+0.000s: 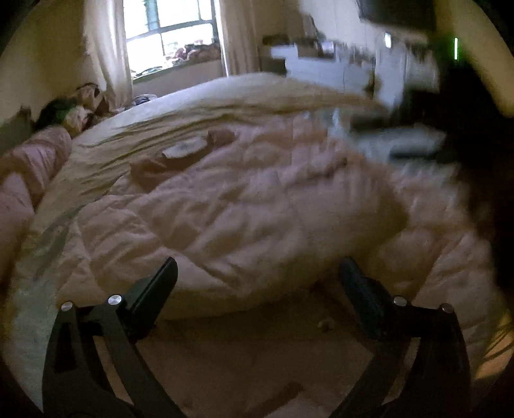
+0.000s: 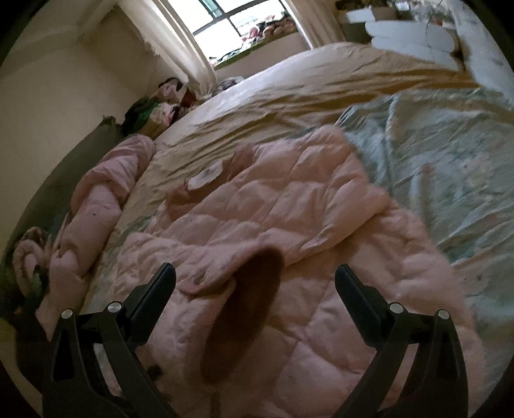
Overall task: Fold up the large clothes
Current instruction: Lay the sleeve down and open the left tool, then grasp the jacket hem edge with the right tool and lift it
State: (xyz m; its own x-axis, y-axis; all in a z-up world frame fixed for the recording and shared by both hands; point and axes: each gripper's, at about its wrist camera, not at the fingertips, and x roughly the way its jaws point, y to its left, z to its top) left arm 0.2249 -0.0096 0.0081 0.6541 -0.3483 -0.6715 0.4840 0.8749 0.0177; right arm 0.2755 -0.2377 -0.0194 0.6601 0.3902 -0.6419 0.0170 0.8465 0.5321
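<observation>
Two grippers: both are hanging released over the bed, jaws spread wide and holding nothing.
Left gripper [image 1: 257, 283]: it is hovering by the near hem of the pink quilted puffer jacket [image 1: 244, 205], not touching the fabric; its view is smeared by motion blur.
Right gripper [image 2: 255, 286]: it is hovering above the dark brown lining [image 2: 247, 308] showing at an opening in the jacket; the jaws are standing either side of that opening with nothing between them.
Jacket position: the garment is lying spread on the tan bedsheet [image 2: 321, 83], collar end pointing toward the bright window [image 2: 231, 19], its right side resting against a pale green floral quilt [image 2: 449, 154].
Done so far: one quilted panel is lying turned over the body of the jacket, so a first fold seems to be in place, though this is a judgement from the creases only.
Left to do: the jacket is looking loose and uneven; the sleeve, the remaining side and the final halving appear to be outstanding, so the task seems to be in its early part.
Other items: a second pink quilted garment [image 2: 106, 199] is lying bunched along the left edge of the bed, apparently unfolded.
Uncertain: which opening the brown lining belongs to cannot be told.
</observation>
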